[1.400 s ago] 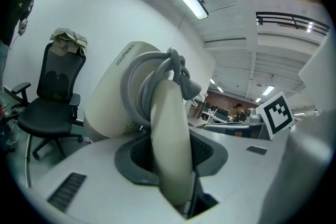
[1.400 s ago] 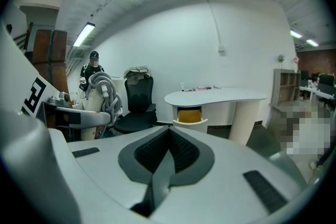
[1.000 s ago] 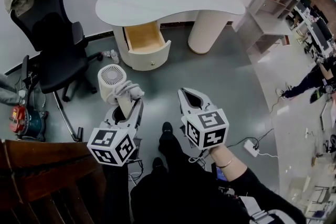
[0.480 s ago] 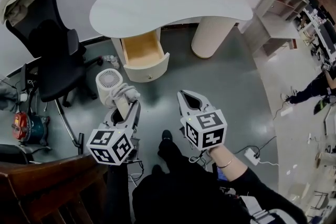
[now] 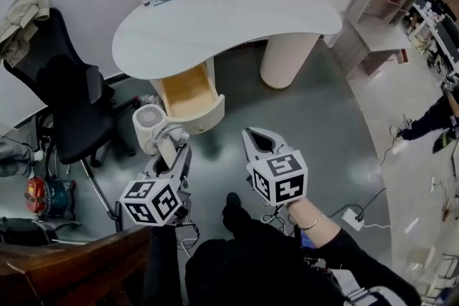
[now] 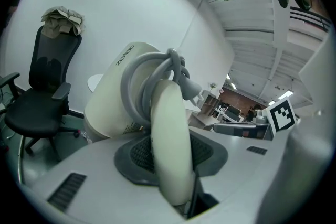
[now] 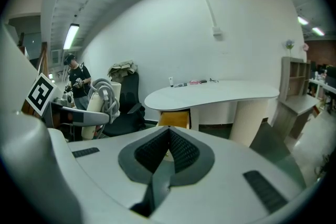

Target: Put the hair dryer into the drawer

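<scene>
Grips the hair dryer (image 5: pixel 149 122) by its handle (image 5: pixel 167 148) with the left gripper (image 5: pixel 172 158), jaws clamped on that handle, barrel uppermost, grey cord (image 5: pixel 172 132) wound round the body. Shows the same hold in the left gripper view, the pale handle wedged between the dark pads. Holds the right gripper (image 5: pixel 262 142) at 3 o'clock of the left one, apart from it, jaws pressed together on nothing. Faces the drawer (image 5: pixel 188 91), pulled open under the white desk (image 5: pixel 222 14), at 1 o'clock of the hair dryer and well apart from it. Passes a black chair (image 5: pixel 68 93) at 9 o'clock of the hair dryer.
</scene>
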{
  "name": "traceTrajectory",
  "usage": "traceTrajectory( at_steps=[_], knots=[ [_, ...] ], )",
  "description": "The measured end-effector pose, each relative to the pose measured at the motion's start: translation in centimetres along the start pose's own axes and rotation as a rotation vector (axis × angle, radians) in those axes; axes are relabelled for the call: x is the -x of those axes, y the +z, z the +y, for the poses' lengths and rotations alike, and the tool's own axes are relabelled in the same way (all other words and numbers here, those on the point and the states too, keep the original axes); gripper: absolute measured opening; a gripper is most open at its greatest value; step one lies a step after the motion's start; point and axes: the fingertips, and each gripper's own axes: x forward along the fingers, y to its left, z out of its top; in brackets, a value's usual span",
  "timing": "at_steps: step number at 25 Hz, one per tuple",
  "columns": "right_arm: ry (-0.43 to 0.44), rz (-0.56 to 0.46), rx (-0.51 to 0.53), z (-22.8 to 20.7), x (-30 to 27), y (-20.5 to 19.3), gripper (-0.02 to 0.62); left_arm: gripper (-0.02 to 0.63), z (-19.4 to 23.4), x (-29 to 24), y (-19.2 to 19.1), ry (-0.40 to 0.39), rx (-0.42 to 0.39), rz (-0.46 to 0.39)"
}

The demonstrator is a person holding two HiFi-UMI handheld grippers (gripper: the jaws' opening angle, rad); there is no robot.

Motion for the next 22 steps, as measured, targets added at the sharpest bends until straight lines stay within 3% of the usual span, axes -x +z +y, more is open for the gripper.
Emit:
traceTrajectory(
  at_steps=[15,22],
  knots=[
    [0.008,0.013,-0.006,-3.6,-2.7,1.2,0.002,0.131,-0.6,-6.3,-0.1,-0.021,0.012,0.110],
    [0.018,0.026,-0.019,-3.9,-4.3,1.4,0.002,0.132,0.4,-8.7,-0.9,-0.013,0.002,0.223]
  ],
)
